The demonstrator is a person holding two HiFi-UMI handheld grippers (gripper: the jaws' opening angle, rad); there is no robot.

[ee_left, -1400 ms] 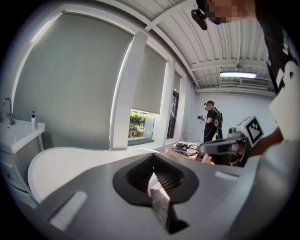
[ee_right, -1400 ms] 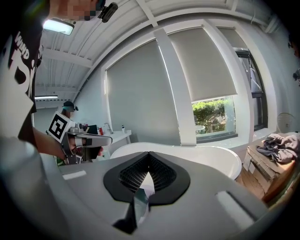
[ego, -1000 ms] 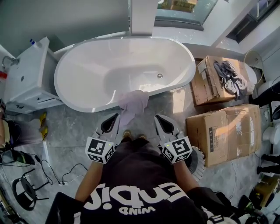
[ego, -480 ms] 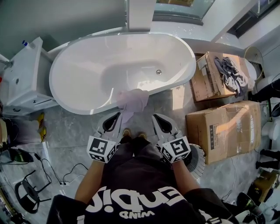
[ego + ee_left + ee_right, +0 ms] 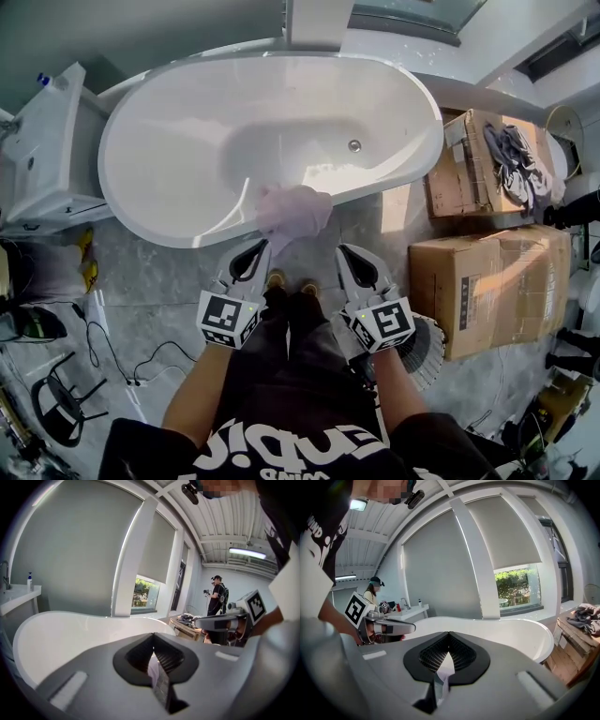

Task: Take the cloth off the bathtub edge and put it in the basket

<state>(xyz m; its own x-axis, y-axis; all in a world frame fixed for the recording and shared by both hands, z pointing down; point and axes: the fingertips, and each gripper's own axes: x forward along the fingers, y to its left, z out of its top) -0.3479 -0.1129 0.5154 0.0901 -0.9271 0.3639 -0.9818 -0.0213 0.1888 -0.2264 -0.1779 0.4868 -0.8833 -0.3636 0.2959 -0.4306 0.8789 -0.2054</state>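
Both grippers are empty. The left gripper and the right gripper each have their jaws fully together, just short of the cloth. The cloth hangs draped over the near rim of the bathtub. The likely basket stands on the floor, partly hidden by the right gripper.

Risks:
- Closed jaws could nudge the cloth into the tub.
- A shallow pinch could let it slip.
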